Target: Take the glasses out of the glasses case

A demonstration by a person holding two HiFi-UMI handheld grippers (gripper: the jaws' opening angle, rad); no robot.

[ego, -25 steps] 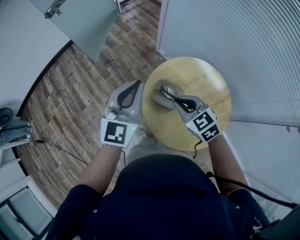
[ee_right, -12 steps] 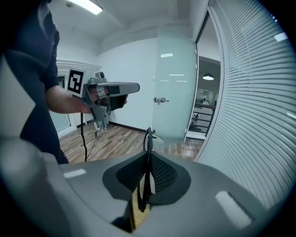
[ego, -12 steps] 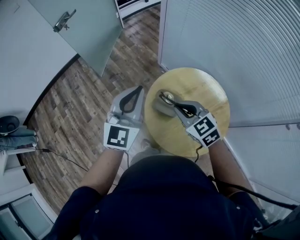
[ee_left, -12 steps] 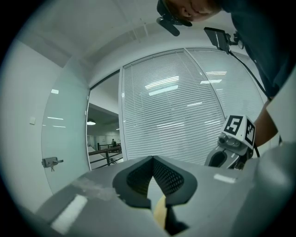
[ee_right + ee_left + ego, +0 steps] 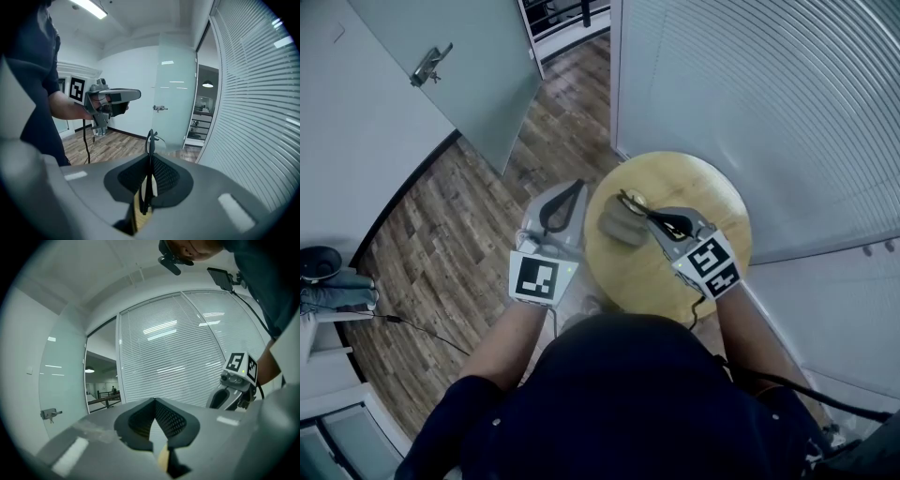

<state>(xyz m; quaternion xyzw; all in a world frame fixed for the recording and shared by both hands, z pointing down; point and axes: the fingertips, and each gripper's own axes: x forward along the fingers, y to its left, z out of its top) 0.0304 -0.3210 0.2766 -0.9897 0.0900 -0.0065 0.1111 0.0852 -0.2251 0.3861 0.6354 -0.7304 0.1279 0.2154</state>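
Over the middle of the round wooden table [image 5: 703,187], the right gripper [image 5: 656,217] holds the glasses [image 5: 636,202]. Its jaws are almost together and press on a thin black part of the frame. In the right gripper view this black part stands upright between the two pads and rises above the jaw tips. From the gripper, the glasses reach toward the part of the table where the glasses case [image 5: 619,227] is, and they hang over the case. Whether they touch the case, I cannot tell.

The glasses case is grey and lies on the table, close to the table's edge on the side of the left gripper [image 5: 577,187]. The left gripper is beside the table, just outside its edge, over the wooden floor [image 5: 441,225]. It does not touch the case. Its jaws are closed tip to tip, and nothing is between them. It points about level, away from the person.

Behind the table, a wall of white blinds [image 5: 750,84] stands close to the table's far edge. Further from the table, past the left gripper, there is a pale door [image 5: 478,75] with a metal handle.
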